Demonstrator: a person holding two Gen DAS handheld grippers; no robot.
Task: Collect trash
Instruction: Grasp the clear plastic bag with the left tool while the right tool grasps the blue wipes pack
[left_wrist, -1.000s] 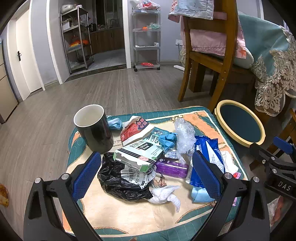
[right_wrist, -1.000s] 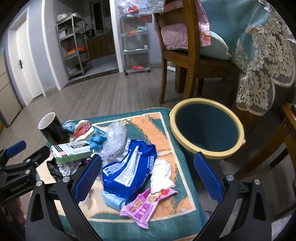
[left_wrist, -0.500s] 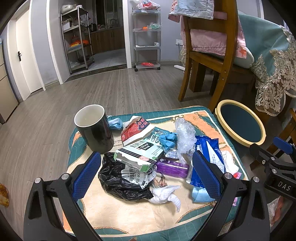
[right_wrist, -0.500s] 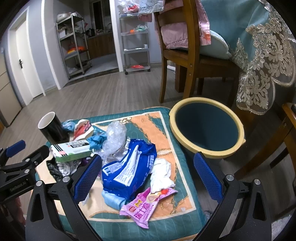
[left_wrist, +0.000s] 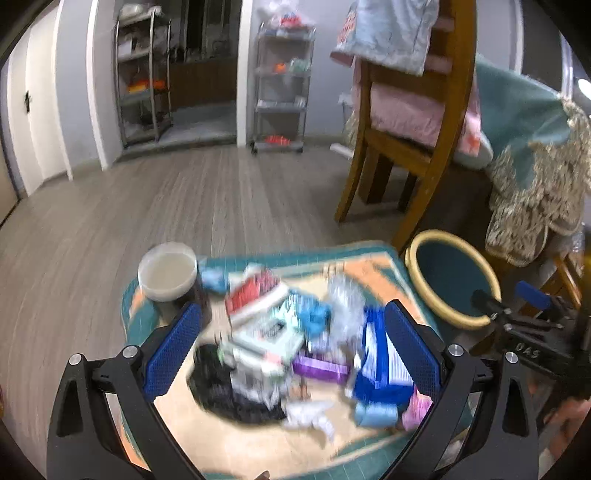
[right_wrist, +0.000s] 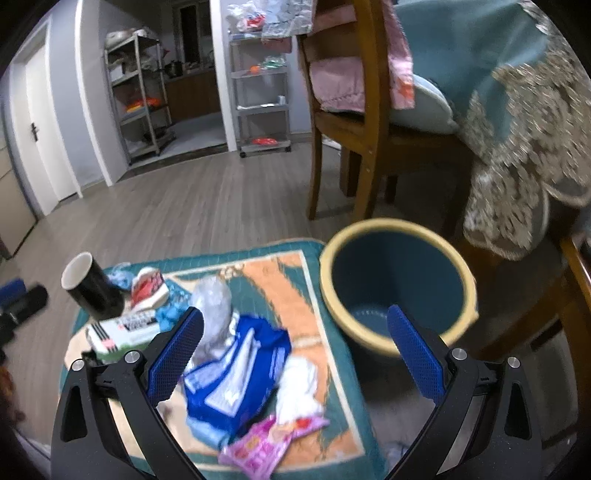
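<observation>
Both tools are held above a patterned cushion (right_wrist: 314, 291) on which the trash is heaped. The left gripper (left_wrist: 291, 345) is spread wide and holds nothing; the right gripper (right_wrist: 295, 350) is likewise fully open and empty. The destination, a teal bin with a yellow rim (right_wrist: 397, 291), stands on the floor just beside the cushion's right edge.

Within reach of the right gripper lie a blue plastic wrapper (right_wrist: 240, 365), a white crumpled tissue (right_wrist: 299, 387) touching it, and a pink snack packet (right_wrist: 269, 441) at the near edge. Toward the left gripper lie a black plastic bag (left_wrist: 229, 391), a purple packet (left_wrist: 321, 367) and a white-and-green carton (left_wrist: 269, 338). The left view is motion-blurred, so the exact layering there cannot be confirmed.

For the step in hand, one loose top-lying item should be selected rather than a buried one. The jaws should be lowered astride it, with one pad on each side, and closed only once the item sits between the pads. Thin film should be pinched at a raised fold. The black mug (right_wrist: 92, 288) is probably not trash and should be avoided.
</observation>
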